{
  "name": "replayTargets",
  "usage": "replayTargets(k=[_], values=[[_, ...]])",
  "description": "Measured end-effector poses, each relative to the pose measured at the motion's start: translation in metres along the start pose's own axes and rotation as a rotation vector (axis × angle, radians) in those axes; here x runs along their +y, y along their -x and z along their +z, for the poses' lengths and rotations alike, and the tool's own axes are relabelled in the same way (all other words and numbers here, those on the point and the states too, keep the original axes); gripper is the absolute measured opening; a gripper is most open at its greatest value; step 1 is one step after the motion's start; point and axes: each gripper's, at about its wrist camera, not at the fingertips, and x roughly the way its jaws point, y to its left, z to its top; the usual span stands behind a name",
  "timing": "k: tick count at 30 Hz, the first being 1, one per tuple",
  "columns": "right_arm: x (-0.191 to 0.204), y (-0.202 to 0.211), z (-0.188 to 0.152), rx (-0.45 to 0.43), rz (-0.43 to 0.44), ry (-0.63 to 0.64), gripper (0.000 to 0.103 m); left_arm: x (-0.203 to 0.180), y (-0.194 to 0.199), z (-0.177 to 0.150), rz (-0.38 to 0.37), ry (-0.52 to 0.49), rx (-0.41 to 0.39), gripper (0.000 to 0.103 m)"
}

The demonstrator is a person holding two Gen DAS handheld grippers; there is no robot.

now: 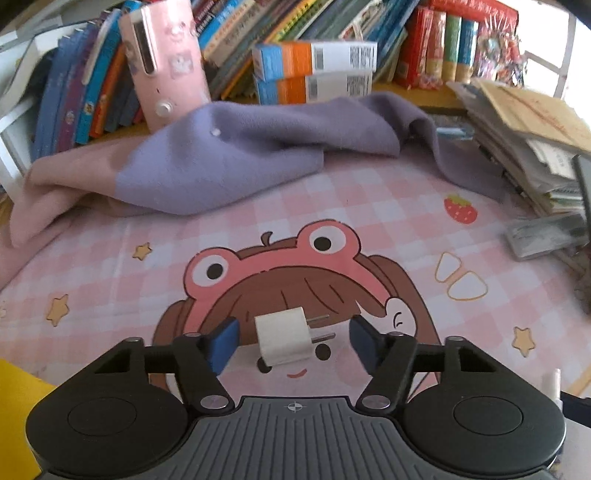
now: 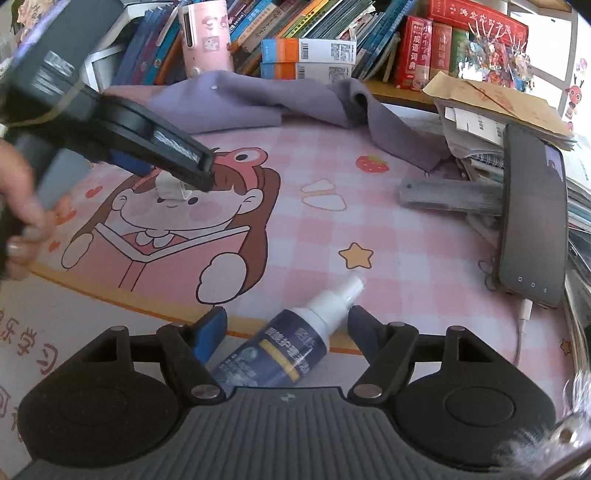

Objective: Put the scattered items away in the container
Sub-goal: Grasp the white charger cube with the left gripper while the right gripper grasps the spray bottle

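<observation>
Left claw (image 1: 293,341) brackets plug (image 1: 282,341), gaps both sides.

Desk covered by pink checked mat (image 1: 369,206) with cartoon girl print. On mat: white plug (image 1: 282,339), prongs pointing right; spray bottle (image 2: 291,339) lying on its side at the near edge, nozzle away from camera; purple cloth (image 1: 229,162), crumpled along the back; grey case (image 2: 447,195) at right, flat. Phone (image 2: 532,218) stands on edge, leaning on paper stack (image 2: 480,122). Books (image 1: 258,29) line the rear.
</observation>
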Motion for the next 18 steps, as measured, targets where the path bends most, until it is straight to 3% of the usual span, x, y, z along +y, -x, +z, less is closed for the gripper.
replayTargets(k=[4, 5, 7, 10, 18], values=[[-0.005, 0.006, -0.001, 0.013, -0.004, 0.004, 0.069, 0.000, -0.004, -0.002, -0.015, 0.008, -0.022, 0.053], [-0.006, 0.008, -0.001, 0.013, -0.003, 0.010, 0.068, 0.001, -0.004, -0.002, -0.024, 0.017, -0.027, 0.046], [-0.005, 0.011, -0.002, 0.021, 0.025, 0.027, 0.051, 0.001, -0.003, -0.002, -0.032, 0.027, -0.029, 0.042], [0.000, 0.013, -0.004, 0.036, 0.061, 0.068, 0.035, 0.000, 0.001, -0.004, -0.023, 0.013, -0.024, 0.041], [0.001, 0.015, -0.005, 0.048, 0.081, 0.096, 0.033, 0.001, 0.035, -0.022, -0.051, -0.013, -0.037, 0.041]])
